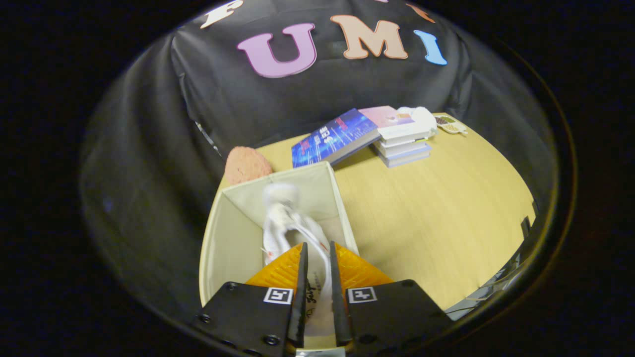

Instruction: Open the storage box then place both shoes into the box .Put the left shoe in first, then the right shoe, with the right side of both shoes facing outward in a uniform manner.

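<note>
Black cloth hangs as the booth's wall behind a light wooden table [446,208]. At the left end of the table, against the cloth, sits a pinkish, rough-textured rounded object [246,165]; I cannot tell what it is. Touching it on the near side stands the cream fabric storage box [223,238], open at the top, its far wall upright and its right wall running along the bare wood. Inside the box hangs a white shoe [290,223], its far end blurred and pointing toward the box's far wall, laces showing along its upper. The hand-held gripper [317,263] is poised over the box's opening with its fingers drawn narrow, both pressing on the near part of the white shoe, which fills the slim gap between them. Beyond the box, a blue book [333,138] leans tilted with its upper edge resting on a stack of books [403,144]. A white soft item [421,118] lies on top of that stack, and just beside it, farther right, rests a small pale object [450,126] too small to identify.
</note>
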`<state>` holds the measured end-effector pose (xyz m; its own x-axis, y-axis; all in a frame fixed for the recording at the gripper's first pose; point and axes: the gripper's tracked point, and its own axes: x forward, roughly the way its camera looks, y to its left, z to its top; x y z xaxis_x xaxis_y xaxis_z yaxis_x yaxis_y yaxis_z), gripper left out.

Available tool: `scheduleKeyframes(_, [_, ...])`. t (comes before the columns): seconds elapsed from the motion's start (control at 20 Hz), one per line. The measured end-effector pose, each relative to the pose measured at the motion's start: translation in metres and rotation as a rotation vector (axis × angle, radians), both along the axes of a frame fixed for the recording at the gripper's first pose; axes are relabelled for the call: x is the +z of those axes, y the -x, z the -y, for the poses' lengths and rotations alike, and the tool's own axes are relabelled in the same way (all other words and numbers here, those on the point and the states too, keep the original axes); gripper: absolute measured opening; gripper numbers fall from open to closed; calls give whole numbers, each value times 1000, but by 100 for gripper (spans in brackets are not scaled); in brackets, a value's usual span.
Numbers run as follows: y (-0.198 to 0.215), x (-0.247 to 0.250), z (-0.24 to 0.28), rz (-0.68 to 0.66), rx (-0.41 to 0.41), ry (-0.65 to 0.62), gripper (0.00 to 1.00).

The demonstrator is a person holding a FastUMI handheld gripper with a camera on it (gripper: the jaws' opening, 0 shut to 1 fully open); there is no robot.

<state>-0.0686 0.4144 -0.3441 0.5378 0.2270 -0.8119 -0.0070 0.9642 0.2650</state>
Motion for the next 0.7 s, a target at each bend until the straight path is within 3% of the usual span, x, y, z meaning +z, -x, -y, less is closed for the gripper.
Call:
scheduleKeyframes(0.1, [-18, 13, -3, 41, -23, -36, 34])
scheduleKeyframes(0.35, [-49, 37, 7, 113, -16, -58, 34])
scheduleKeyframes(0.7, [-124, 118, 70, 407, -45, -47, 33])
